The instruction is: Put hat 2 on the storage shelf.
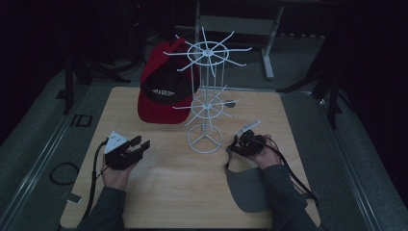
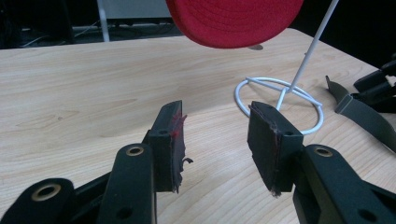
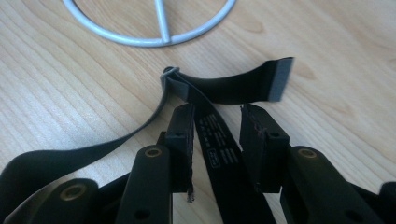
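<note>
Red cap (image 1: 161, 91) already hung on white rack (image 1: 208, 96); grey cap (image 1: 248, 190) still on bench (image 1: 183, 187), strap (image 3: 219, 140) between spread right tongs (image 3: 217, 126), left tongs (image 2: 217, 135) spread, empty.

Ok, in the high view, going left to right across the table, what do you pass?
Left gripper → red cap → white wire rack → right gripper, over the grey cap's strap.

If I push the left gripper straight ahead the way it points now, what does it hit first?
Probably the white wire stand's ring base: it lies on the table just beyond the left gripper and its open jaws. The red cap hangs higher up; depth is uncertain.
</note>
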Demonstrator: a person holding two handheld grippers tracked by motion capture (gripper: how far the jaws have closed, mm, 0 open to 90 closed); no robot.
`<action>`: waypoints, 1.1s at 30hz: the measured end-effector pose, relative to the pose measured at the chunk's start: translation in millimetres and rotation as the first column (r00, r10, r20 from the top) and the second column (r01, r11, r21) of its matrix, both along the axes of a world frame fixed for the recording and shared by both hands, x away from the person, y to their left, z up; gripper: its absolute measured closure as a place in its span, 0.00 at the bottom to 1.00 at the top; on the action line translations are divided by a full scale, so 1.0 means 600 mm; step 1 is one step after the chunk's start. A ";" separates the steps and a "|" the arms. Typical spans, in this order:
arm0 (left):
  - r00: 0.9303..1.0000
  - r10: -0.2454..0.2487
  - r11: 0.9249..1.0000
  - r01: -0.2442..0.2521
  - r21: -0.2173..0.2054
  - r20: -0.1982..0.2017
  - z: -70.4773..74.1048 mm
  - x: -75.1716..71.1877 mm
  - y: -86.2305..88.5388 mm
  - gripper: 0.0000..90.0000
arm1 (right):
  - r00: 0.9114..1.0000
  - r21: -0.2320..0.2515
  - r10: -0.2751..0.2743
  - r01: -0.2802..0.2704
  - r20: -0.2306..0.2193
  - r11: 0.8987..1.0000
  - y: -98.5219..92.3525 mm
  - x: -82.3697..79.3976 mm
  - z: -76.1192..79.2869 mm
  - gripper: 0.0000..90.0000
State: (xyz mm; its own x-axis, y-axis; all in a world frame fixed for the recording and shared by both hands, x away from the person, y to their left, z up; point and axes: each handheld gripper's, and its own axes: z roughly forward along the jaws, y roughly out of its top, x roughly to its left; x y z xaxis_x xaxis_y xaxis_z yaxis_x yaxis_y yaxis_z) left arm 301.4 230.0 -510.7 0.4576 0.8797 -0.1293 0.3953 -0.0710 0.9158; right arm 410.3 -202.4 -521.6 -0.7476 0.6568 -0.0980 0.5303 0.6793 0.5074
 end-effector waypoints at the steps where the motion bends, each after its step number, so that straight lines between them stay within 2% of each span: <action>1: 1.000 0.001 1.000 -0.001 0.001 0.000 0.000 0.000 0.001 0.63 | 1.000 -0.011 0.006 -0.006 -0.011 1.000 0.003 0.003 -0.003 0.73; 3: 1.000 0.001 1.000 -0.001 0.000 0.001 0.000 0.000 0.001 0.63 | 0.999 -0.034 0.015 -0.016 -0.038 0.999 0.009 0.008 -0.008 0.80; 6: 1.000 0.003 1.000 -0.003 0.000 0.000 0.000 -0.001 0.003 0.63 | 0.999 -0.057 0.017 -0.019 -0.038 0.998 0.012 0.008 -0.006 0.97; 14: 1.000 0.004 1.000 -0.004 -0.003 -0.002 -0.001 -0.001 0.002 0.63 | 0.999 -0.080 0.019 -0.017 0.029 0.997 0.006 -0.005 0.020 0.99; 17: 1.000 0.002 1.000 -0.002 -0.005 -0.001 -0.001 -0.001 0.000 0.63 | 1.000 -0.080 0.021 -0.020 0.016 0.997 0.004 -0.002 0.020 0.98; 20: 1.000 0.003 1.000 -0.003 -0.002 -0.001 -0.001 -0.001 0.002 0.63 | 1.000 -0.085 0.023 -0.022 0.004 0.996 0.006 -0.001 0.014 0.91; 22: 1.000 0.004 1.000 -0.004 -0.004 -0.001 -0.001 0.000 0.003 0.63 | 1.000 -0.086 0.022 -0.020 0.017 0.996 0.008 -0.002 0.014 0.83; 26: 1.000 0.002 1.000 -0.002 -0.001 -0.003 -0.002 0.000 0.002 0.63 | 0.999 -0.059 0.028 -0.026 0.035 0.998 0.012 -0.001 0.020 0.79; 31: 1.000 0.003 1.000 -0.003 -0.004 -0.001 -0.001 -0.001 0.003 0.63 | 0.998 -0.068 0.050 -0.046 0.050 0.997 0.023 0.002 0.025 0.69; 33: 1.000 0.004 1.000 -0.004 -0.004 -0.002 -0.001 -0.001 0.003 0.63 | 0.998 -0.055 0.047 -0.044 0.052 0.998 0.026 0.004 0.026 0.68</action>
State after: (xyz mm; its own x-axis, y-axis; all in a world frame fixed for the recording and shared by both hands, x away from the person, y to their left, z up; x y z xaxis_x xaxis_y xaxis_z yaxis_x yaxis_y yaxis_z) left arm 300.9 231.7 -511.4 0.4542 0.8808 -0.1339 0.3974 -0.0657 0.9153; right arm 413.0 -187.1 -505.9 -0.7692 0.6151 -0.1729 0.4716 0.7291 0.4960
